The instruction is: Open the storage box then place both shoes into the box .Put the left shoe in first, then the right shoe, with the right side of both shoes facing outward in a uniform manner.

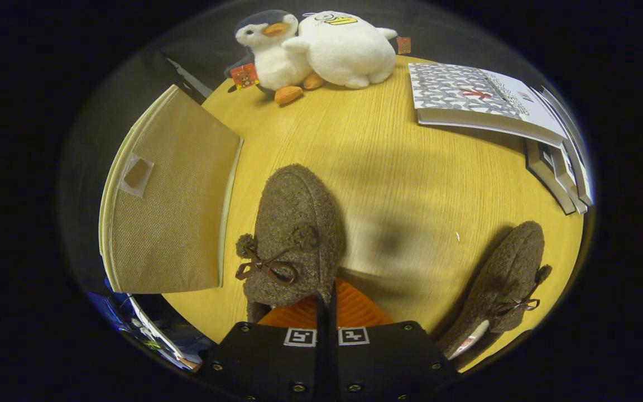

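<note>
While squeezed almost shut, with just a thin gap left, grips with the gripper the back rim of a fuzzy brown shoe; both fingers pressed on that rim, one on each side; toe of this shoe pointing away from the fingers, with a little brown bow and two pom-poms on top; looks lifted a bit off the yellow wooden table, going by the soft dark shadow just to its right; cannot tell whether a left shoe or a right one; off to the right of the fingers, well apart from the held shoe, lies the second fuzzy shoe on the table, toe also pointing away, with the same kind of bow and a pale bit showing at its heel end; to the left of the held shoe, near it but not touching, sits the tan cloth storage box at the table's edge, lid down and shut, with a small clear pocket on top; far beyond the fingers, at the back of the table, a plush penguin leaning against a white plush duck, the two touching; to the right of the toys, an open book lying on more stacked books.
</note>
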